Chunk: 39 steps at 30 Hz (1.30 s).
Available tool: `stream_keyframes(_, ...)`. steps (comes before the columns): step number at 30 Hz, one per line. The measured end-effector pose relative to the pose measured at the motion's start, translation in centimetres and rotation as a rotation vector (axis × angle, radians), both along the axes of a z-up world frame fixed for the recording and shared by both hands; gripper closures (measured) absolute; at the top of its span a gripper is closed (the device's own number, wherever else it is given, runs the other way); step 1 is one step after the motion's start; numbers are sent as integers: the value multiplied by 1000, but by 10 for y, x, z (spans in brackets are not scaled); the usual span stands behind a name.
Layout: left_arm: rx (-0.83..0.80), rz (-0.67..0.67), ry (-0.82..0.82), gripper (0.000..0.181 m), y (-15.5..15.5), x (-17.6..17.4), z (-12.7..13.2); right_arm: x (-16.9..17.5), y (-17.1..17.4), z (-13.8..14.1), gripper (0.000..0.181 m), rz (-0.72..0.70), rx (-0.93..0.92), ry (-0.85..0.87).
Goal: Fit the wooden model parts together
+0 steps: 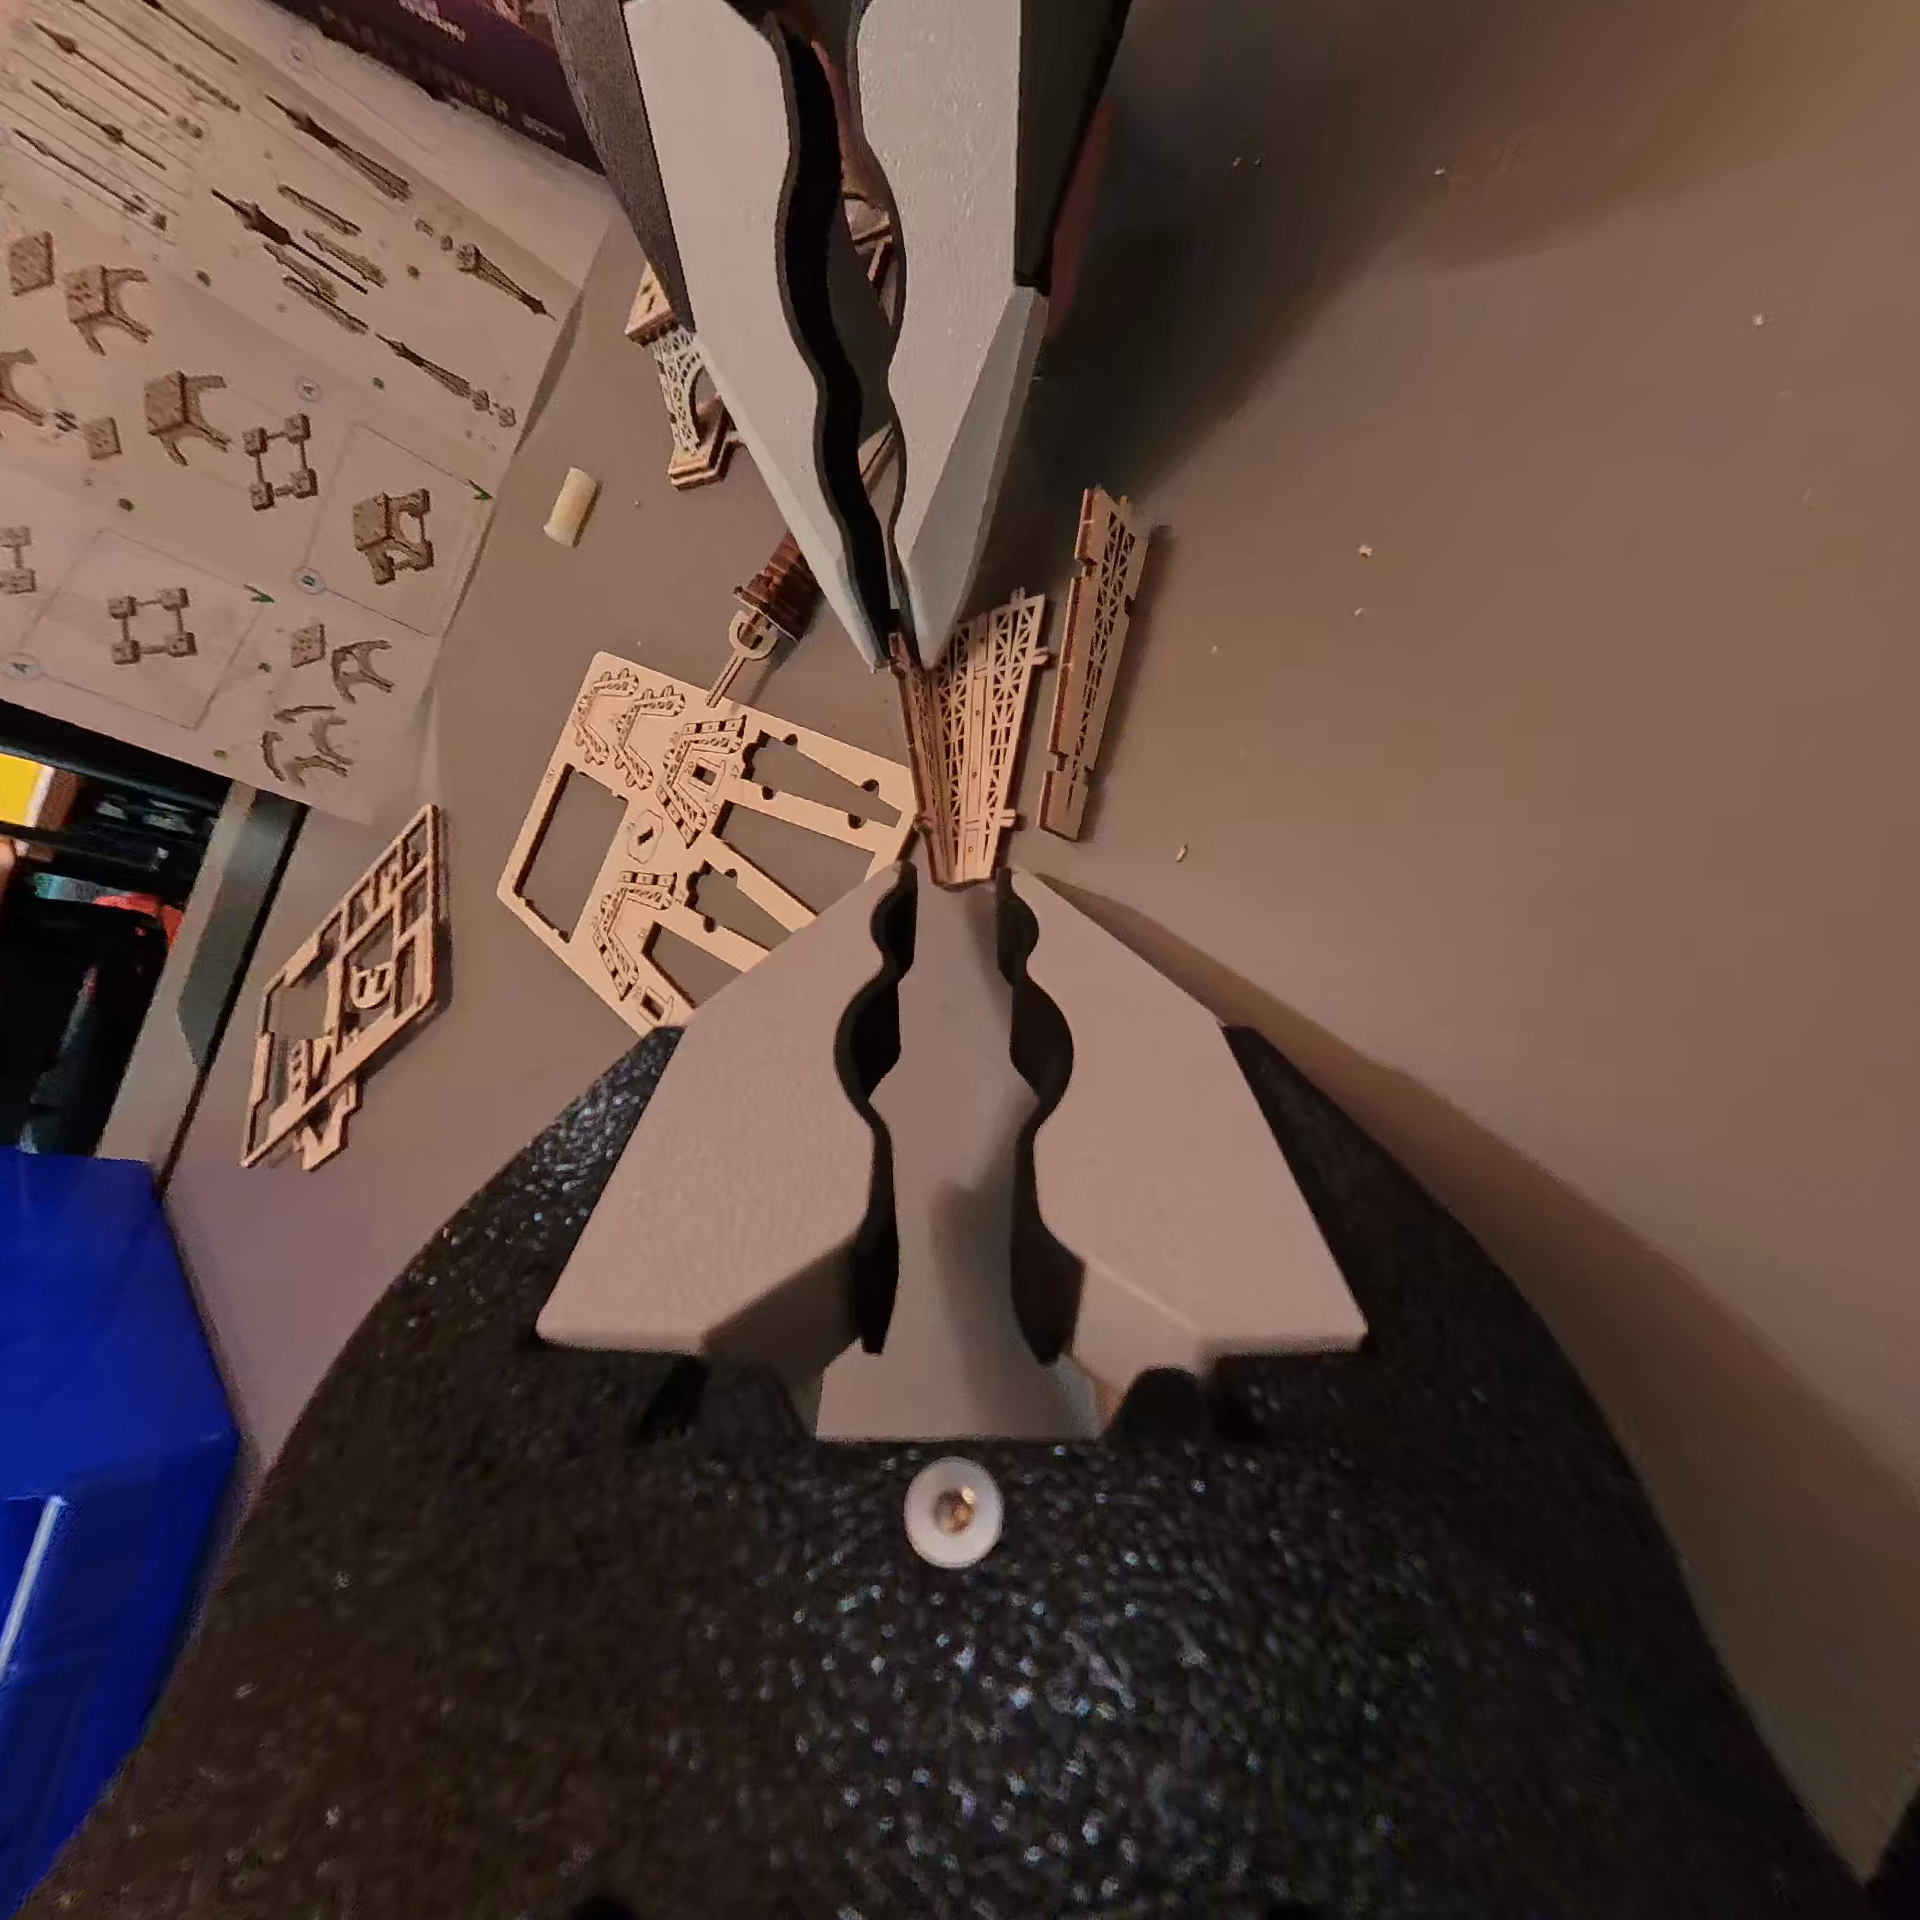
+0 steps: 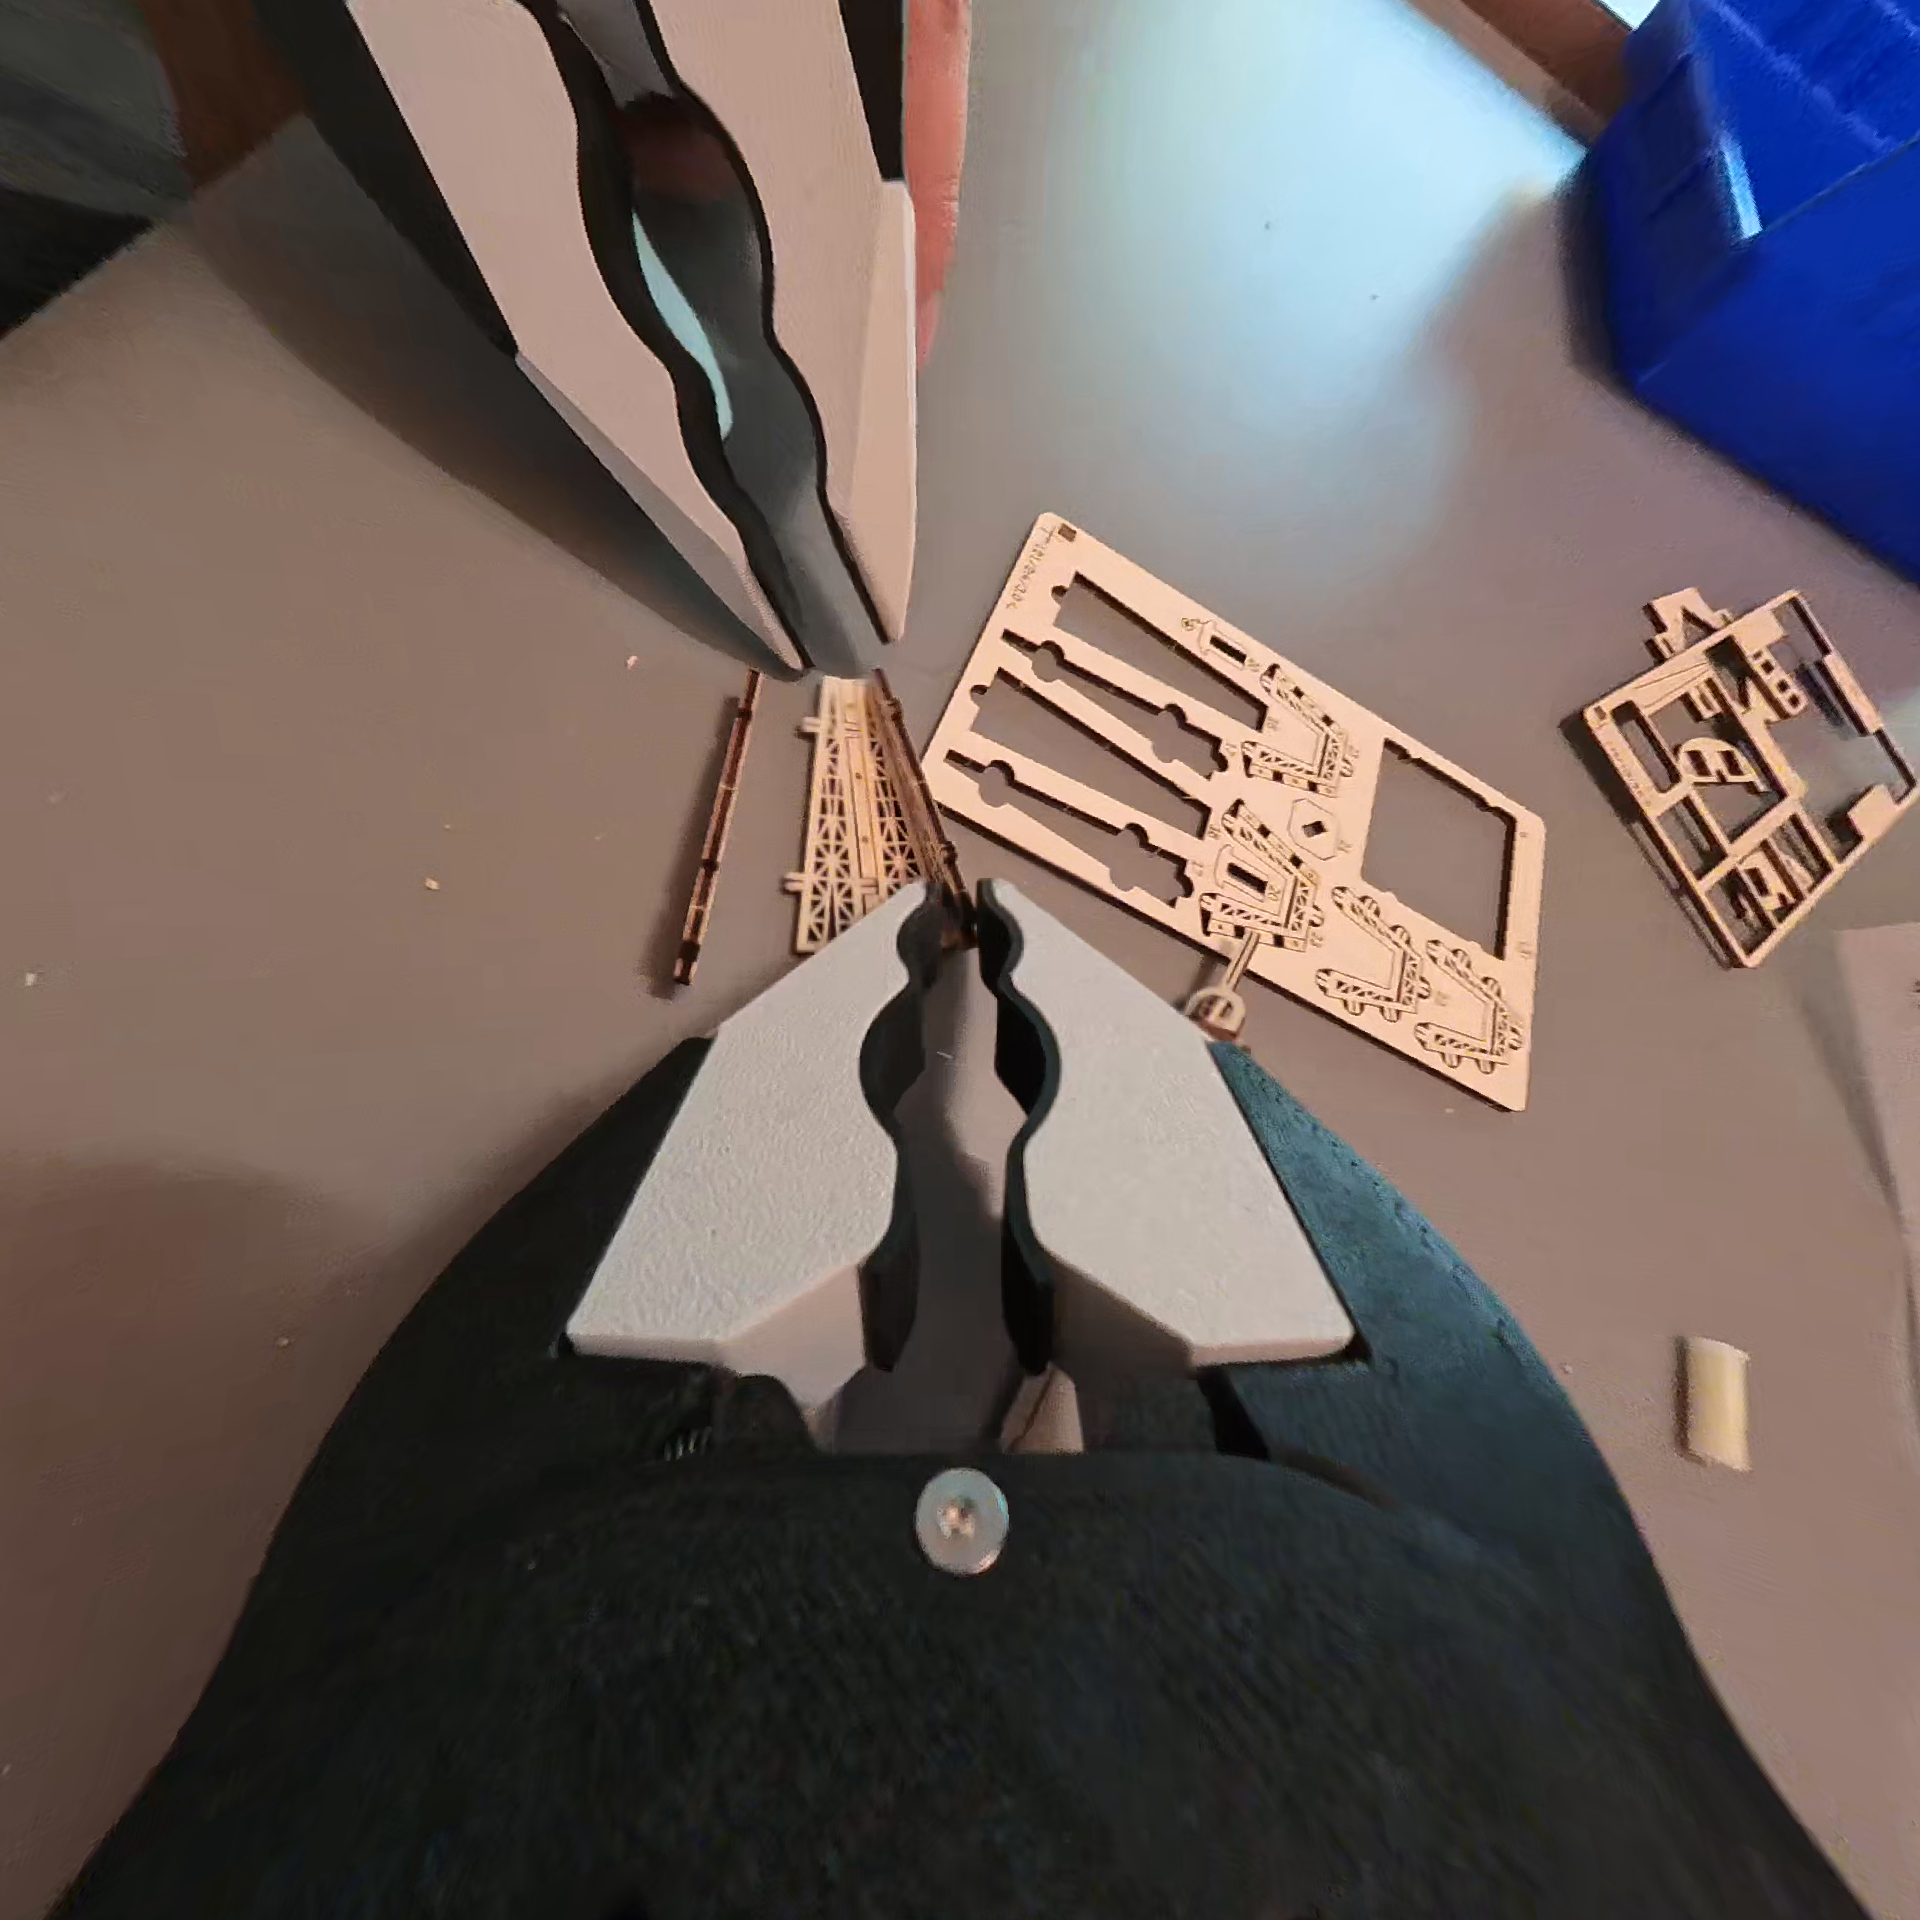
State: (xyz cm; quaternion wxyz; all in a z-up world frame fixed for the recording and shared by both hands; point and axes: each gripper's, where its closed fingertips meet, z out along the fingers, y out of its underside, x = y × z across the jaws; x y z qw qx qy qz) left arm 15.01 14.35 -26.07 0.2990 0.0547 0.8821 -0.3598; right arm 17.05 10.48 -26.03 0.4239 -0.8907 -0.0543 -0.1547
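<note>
A tapered wooden lattice panel (image 1: 971, 748) lies on the grey table (image 1: 1455, 727), with a second panel (image 2: 916, 781) standing on edge along its side. My left gripper (image 1: 956, 883) is shut on the flat panel's narrow end. In the right wrist view it (image 2: 842, 660) comes in from above onto that end of the flat panel (image 2: 847, 821). My right gripper (image 2: 956, 899) is shut on the wide end of the upright panel. In the left wrist view it (image 1: 899, 644) reaches down from the top. Another lattice strip (image 1: 1096, 665) lies just beside the pair (image 2: 717, 831).
A punched-out wooden sheet (image 1: 665, 831) (image 2: 1226, 790) and a smaller frame (image 1: 343, 987) (image 2: 1745, 790) lie nearby. An instruction sheet (image 1: 208, 364), a partly built tower base (image 1: 686, 395), a small white cylinder (image 2: 1714, 1403) and a blue bin (image 2: 1766, 260) surround the work spot. One gripper's finger ends stand about 5 centimeters off the other's.
</note>
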Motion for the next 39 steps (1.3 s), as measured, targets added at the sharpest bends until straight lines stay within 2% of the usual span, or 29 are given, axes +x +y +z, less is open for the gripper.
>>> stream_keyframes(1, -1, -7, -22, 166, 0, 0, 1, -1, -1, 0, 178, -5, 6, 11)
stream_keyframes(3, 6, -34, -97, 164, -3, 0, 4, -4, -3, 1, 180, -25, 16, 72)
stream_keyframes(6, 66, -63, -256, 162, -7, 4, 10, 0, -6, 11, 180, -130, 92, 165)
stream_keyframes(10, 133, -70, -497, 162, -13, 12, 33, -6, -5, 33, 180, -190, 210, 236)
stream_keyframes(13, 111, -106, -639, 163, -26, 1, 57, -8, -6, 53, 181, -250, 273, 227)
stream_keyframes(16, 154, -126, -771, 170, -35, -9, 71, -25, -1, 70, 180, -223, 306, 196)
stream_keyframes(17, 181, -134, -792, 179, -37, -12, 72, -26, -2, 74, 180, -240, 303, 167)
stream_keyframes(21, 150, -147, -841, 180, -44, -25, 86, -38, -8, 90, 179, -250, 307, 83)
stream_keyframes(24, 52, -126, -833, 180, -48, -34, 104, -53, -19, 115, 157, -221, 361, -87)
stream_keyframes(28, -134, -175, -712, 180, -58, -55, 129, -76, -37, 149, 155, -230, 357, -506)
stream_keyframes(30, -207, -227, -622, 180, -66, -64, 138, -92, -39, 144, 154, -190, 239, -654)
stream_keyframes(32, -285, -282, -523, 180, -73, -74, 146, -97, -47, 137, 157, -207, 87, -800)
stream_keyframes(34, -336, -336, -461, 180, -78, -81, 154, -103, -54, 136, 159, -232, 6, -863)
stream_keyframes(36, -345, -376, -455, 181, -83, -87, 160, -111, -57, 143, 169, -245, 30, -898)
stream_keyframes(39, -251, -397, -520, 180, -87, -88, 159, -121, -63, 159, 169, -267, 48, -988)
